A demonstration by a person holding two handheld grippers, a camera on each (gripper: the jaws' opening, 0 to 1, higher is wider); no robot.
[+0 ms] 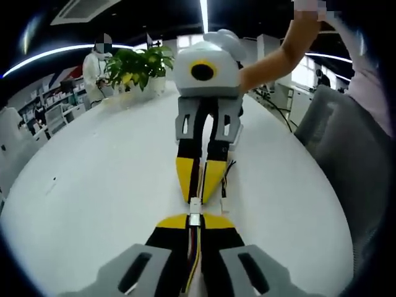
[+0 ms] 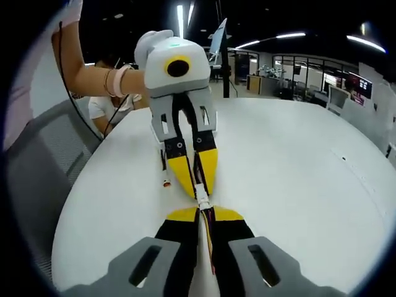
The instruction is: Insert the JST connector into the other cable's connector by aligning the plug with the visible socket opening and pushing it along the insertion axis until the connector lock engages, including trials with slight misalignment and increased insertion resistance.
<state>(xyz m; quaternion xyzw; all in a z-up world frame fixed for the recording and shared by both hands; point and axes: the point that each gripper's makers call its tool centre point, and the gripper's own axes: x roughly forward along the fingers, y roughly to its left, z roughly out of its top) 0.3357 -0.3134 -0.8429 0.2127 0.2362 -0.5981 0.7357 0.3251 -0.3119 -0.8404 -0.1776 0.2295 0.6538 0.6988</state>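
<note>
We see a white table (image 1: 93, 185), round-edged and smooth, with its surface mostly bare. On its far side stands a green plant (image 1: 139, 67) in a pale pot. A small cable end (image 2: 166, 183) lies on the top near the grey chair (image 2: 43, 167) at the rim. We make out a tiny dark speck (image 1: 54, 180) on the surface too.

Both hand-held grippers (image 2: 203, 216) (image 2: 197, 175) pinch white connectors (image 2: 202, 199), seemingly mated, over table (image 2: 297, 173).

Two grippers (image 1: 194, 218) (image 1: 199, 185), two joined connectors (image 1: 195, 210), one potted plant (image 1: 137, 67), one white table (image 1: 93, 185).
</note>
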